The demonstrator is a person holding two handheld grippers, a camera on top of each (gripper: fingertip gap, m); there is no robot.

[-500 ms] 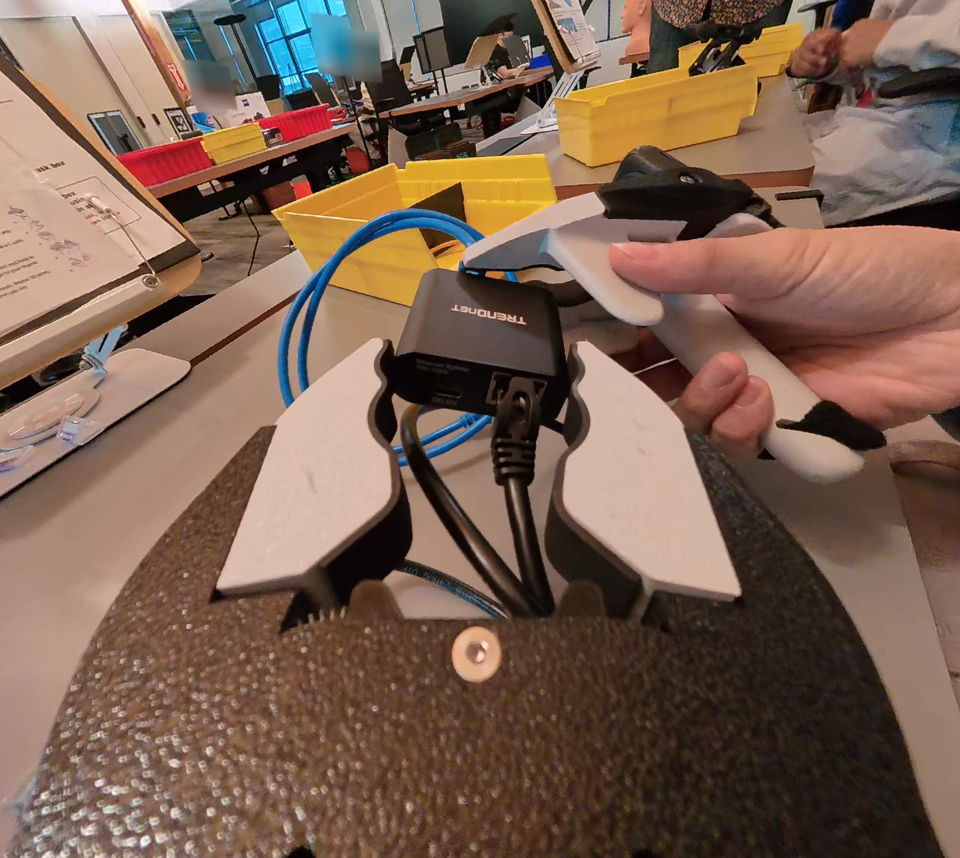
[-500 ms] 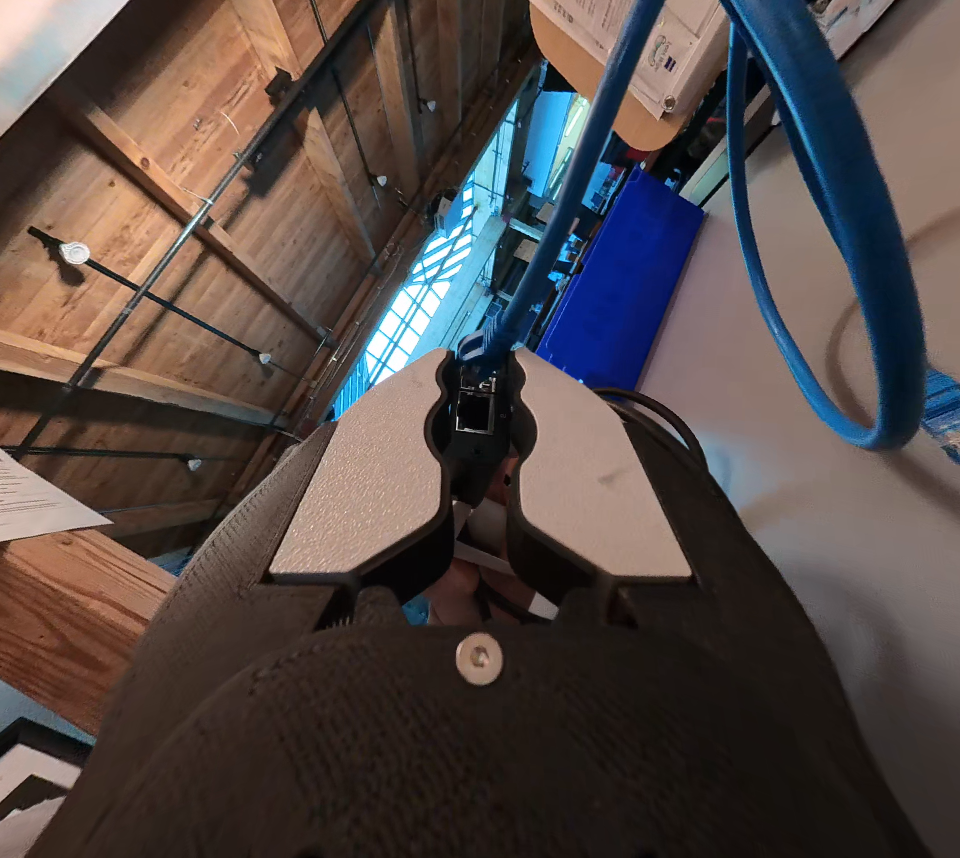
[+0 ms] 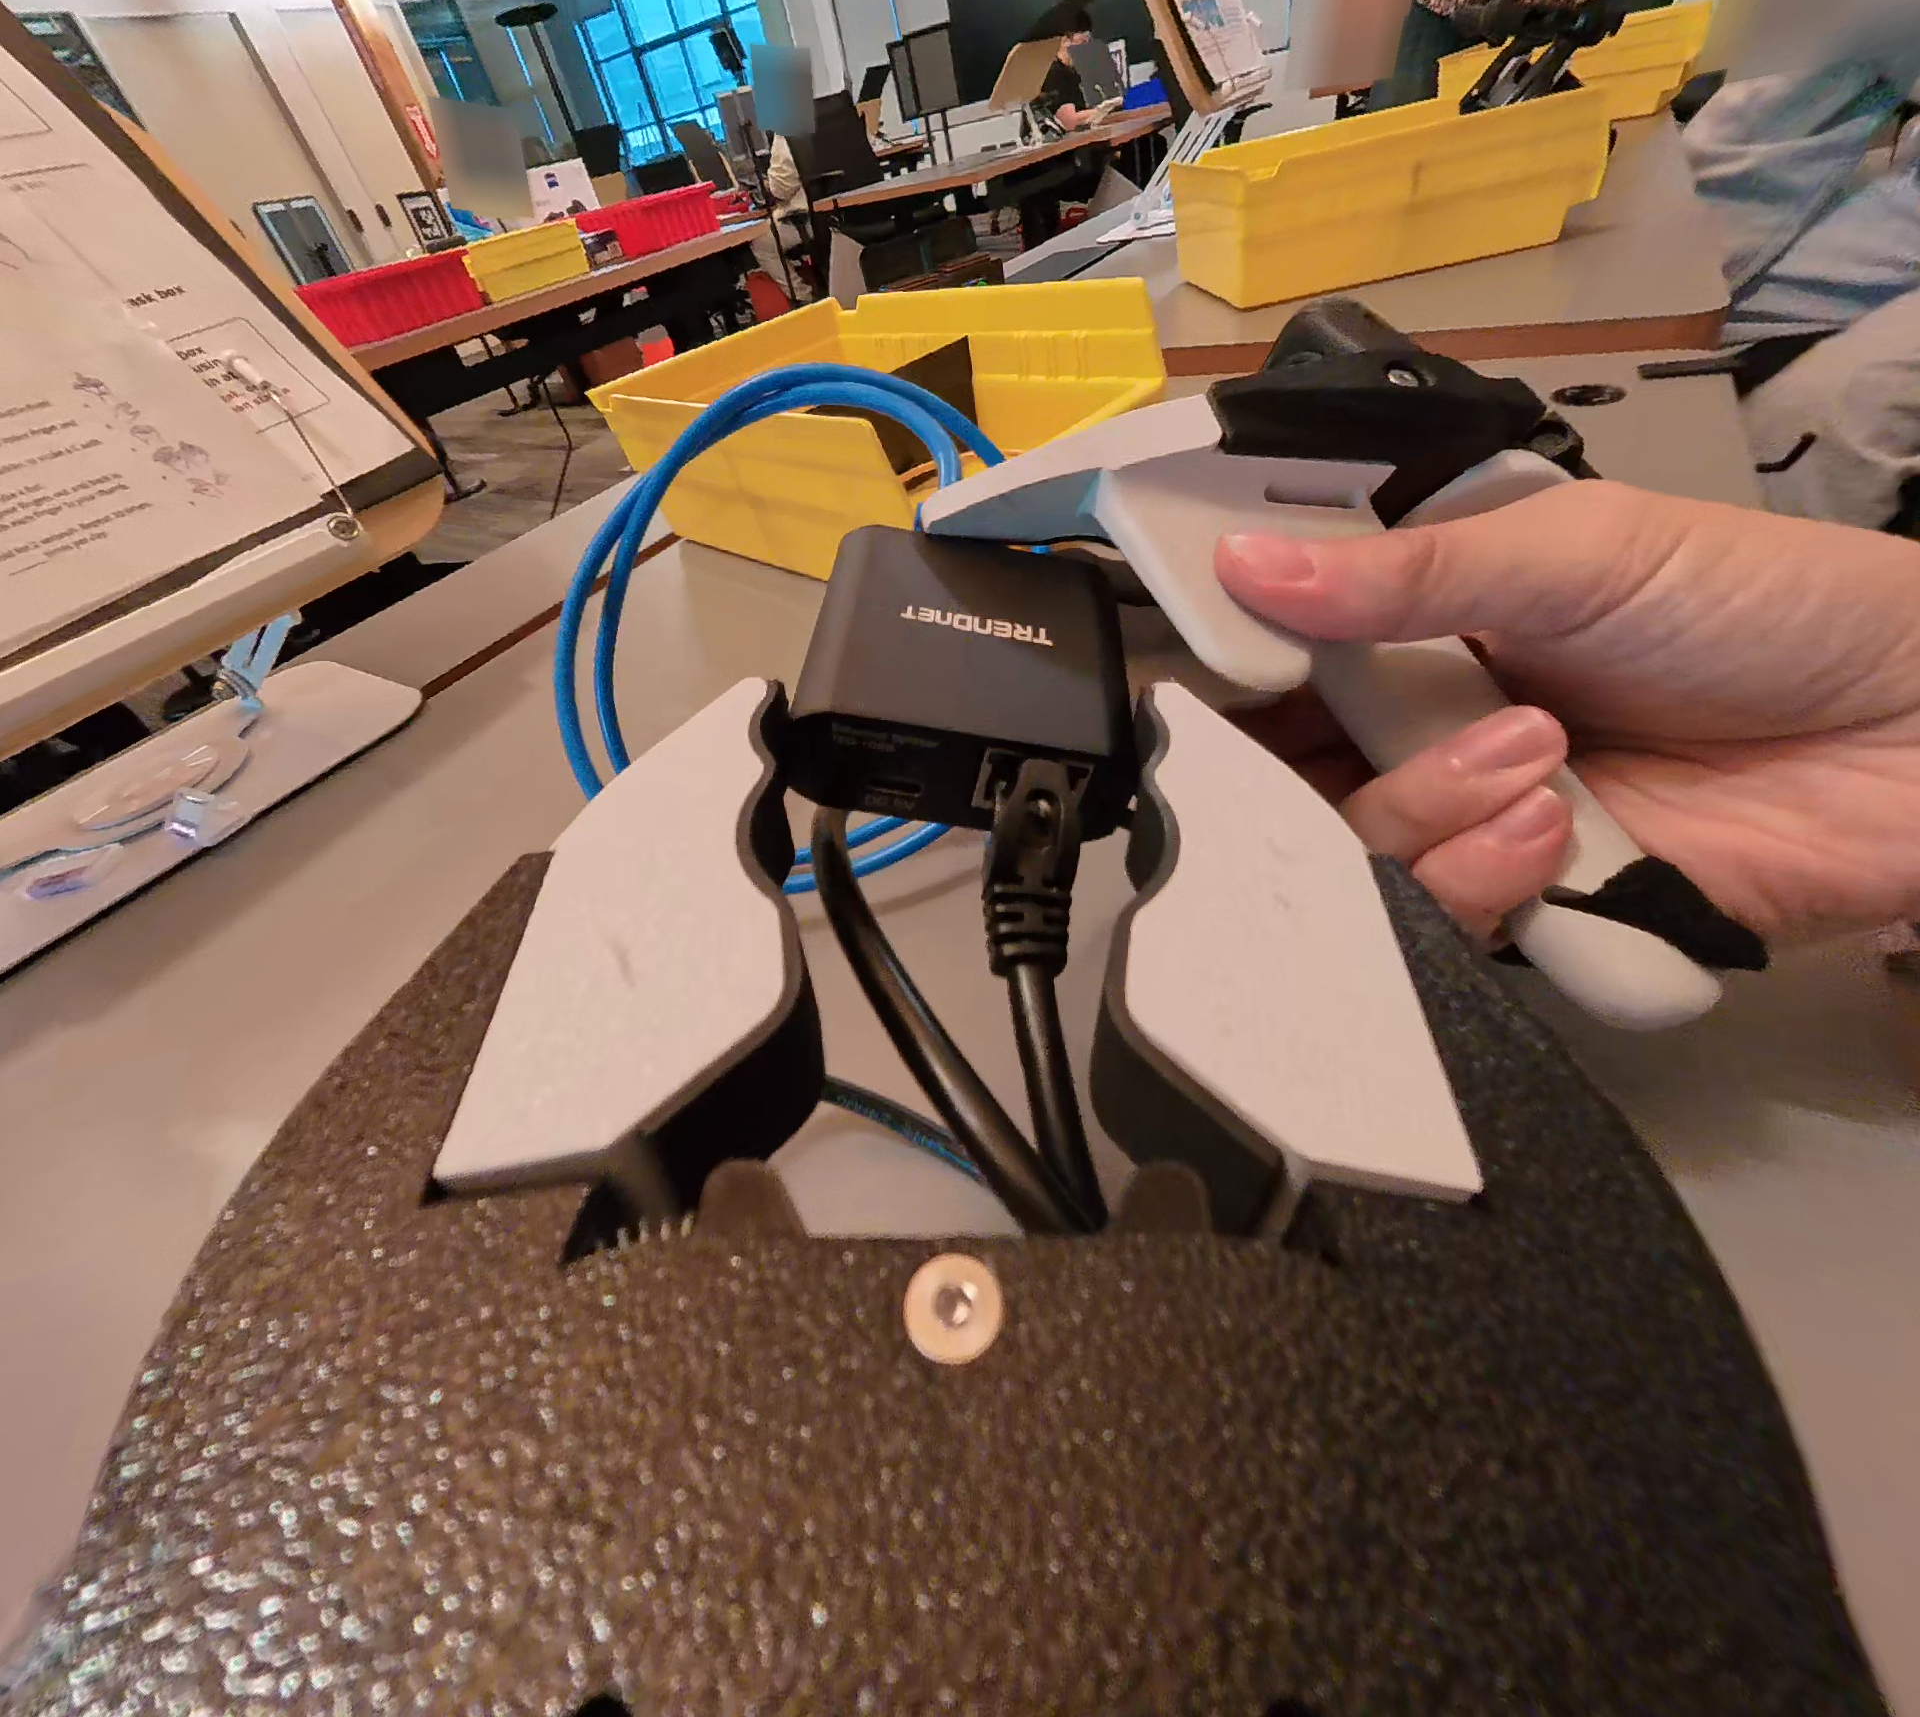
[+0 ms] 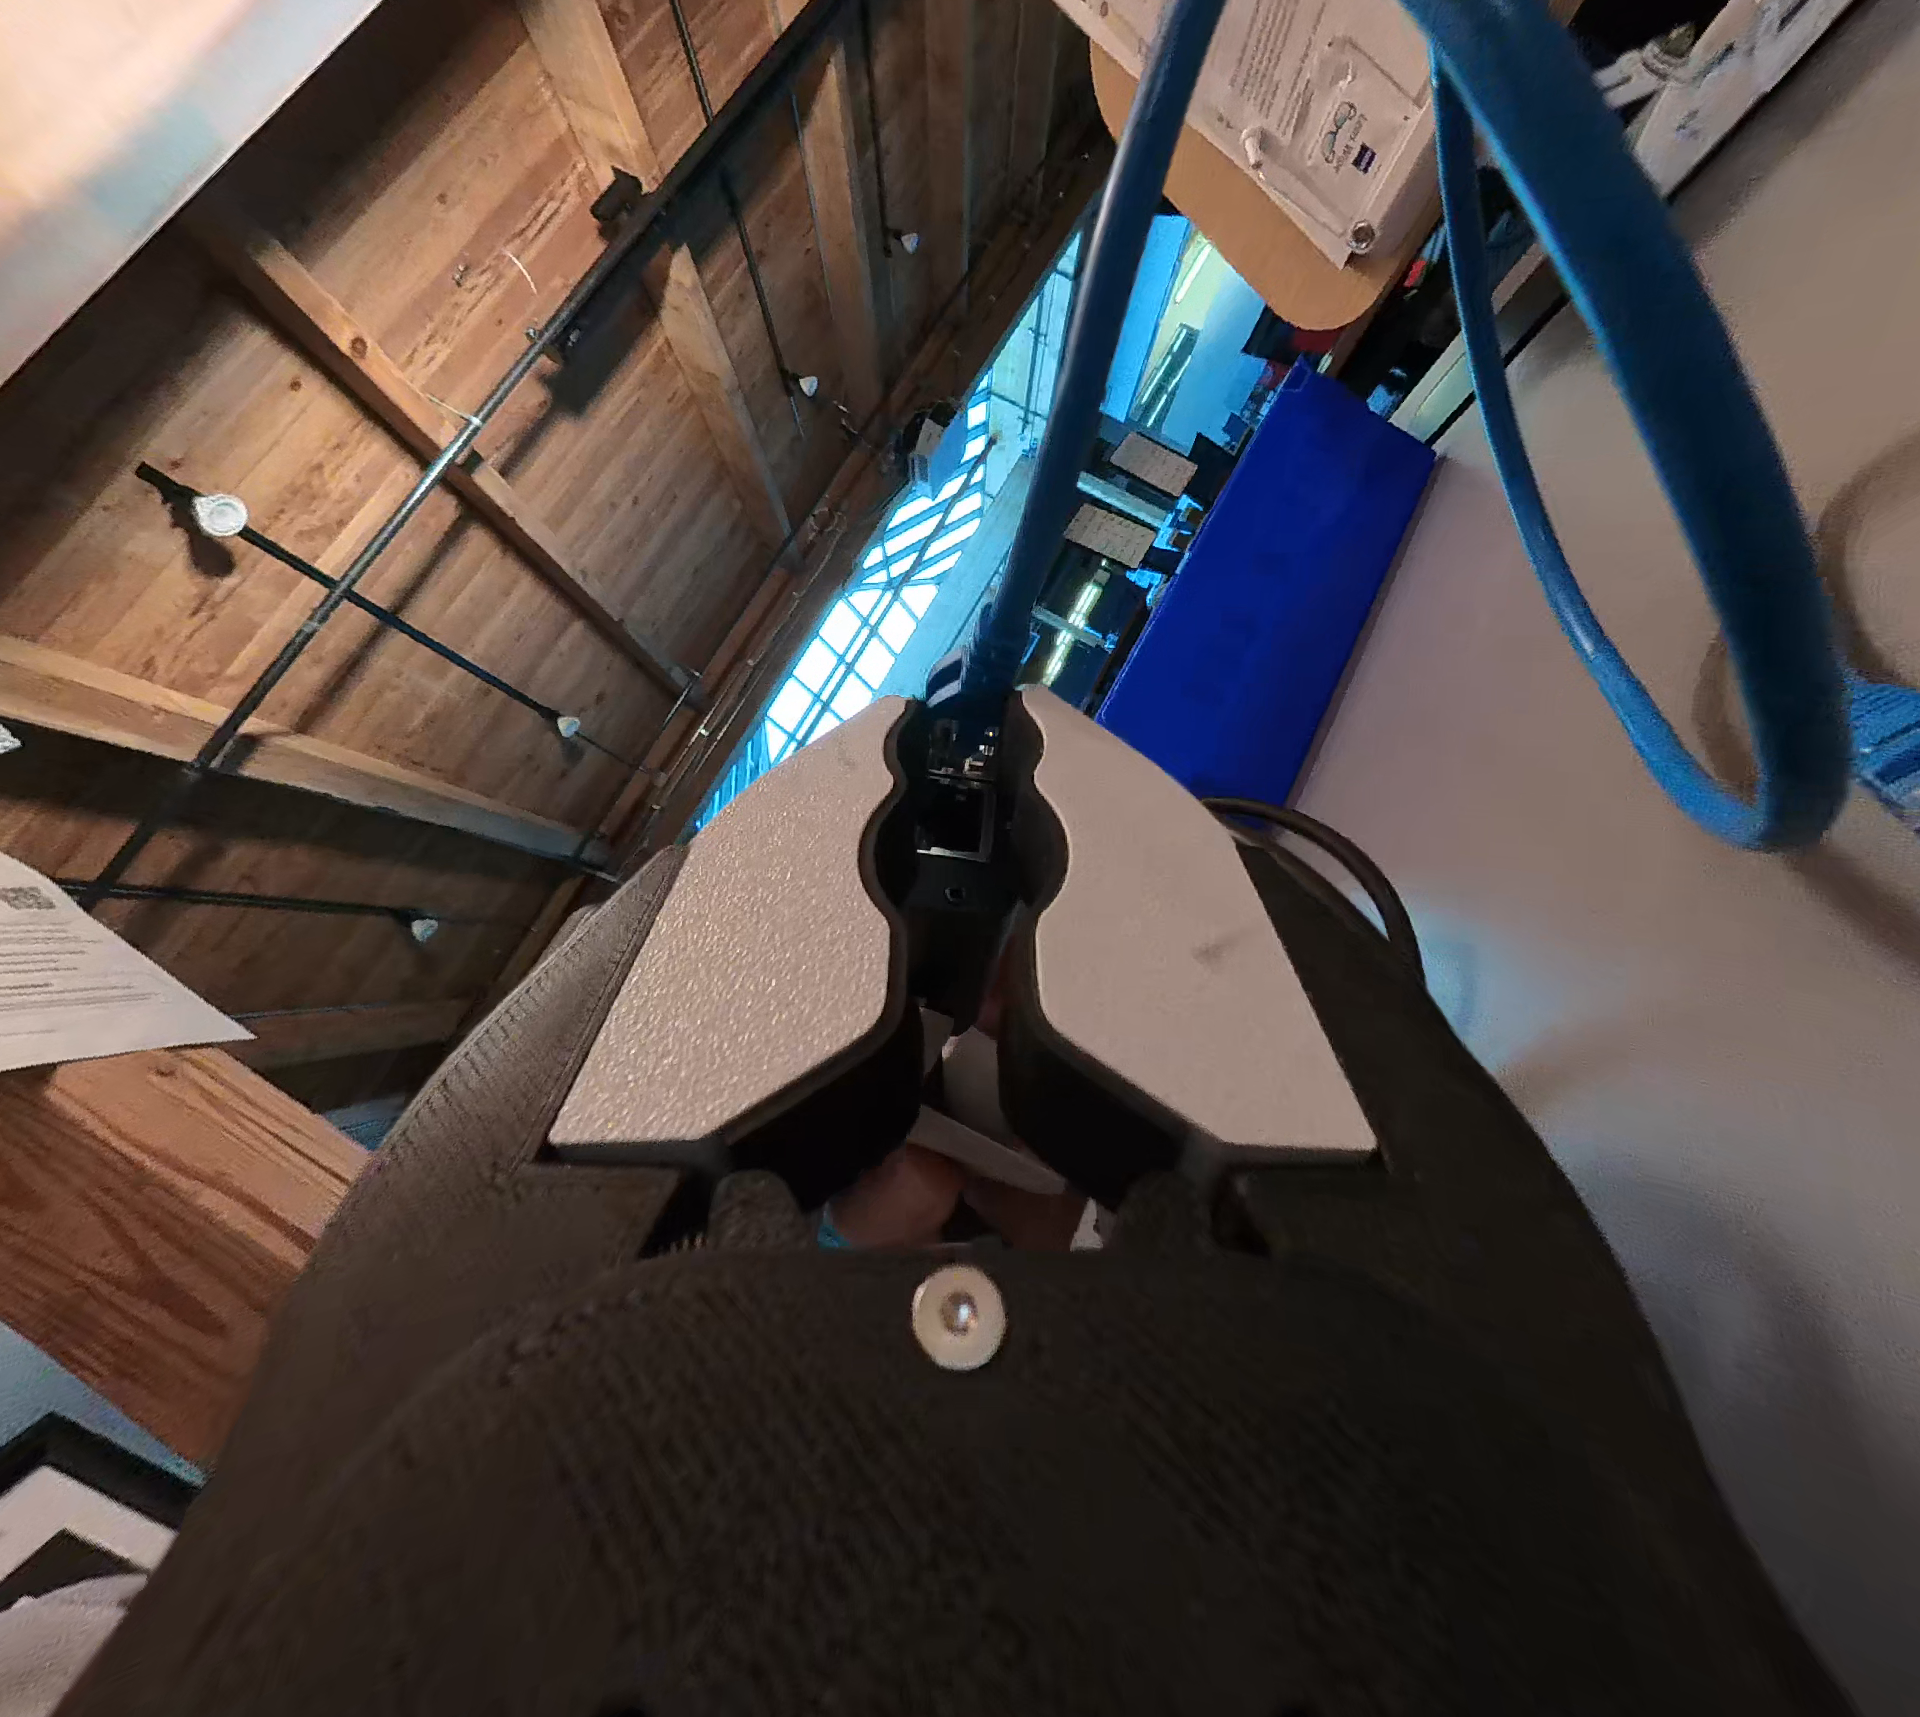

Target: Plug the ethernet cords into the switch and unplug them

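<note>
Holding black card point(image 3: 940, 394), yellow bin point(image 3: 1039, 337)

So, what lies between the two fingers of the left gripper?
In the left wrist view, the black switch sits clamped between the left gripper fingers. A black cord plugged into its near face runs back between them.

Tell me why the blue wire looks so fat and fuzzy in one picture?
In the right wrist view the blue cable loops very close to the wide-angle lens, so it looks thick, bent and a bit blurred; in the left wrist view the same cable sits farther off and looks thin and sharp, beside the black switch.
</note>
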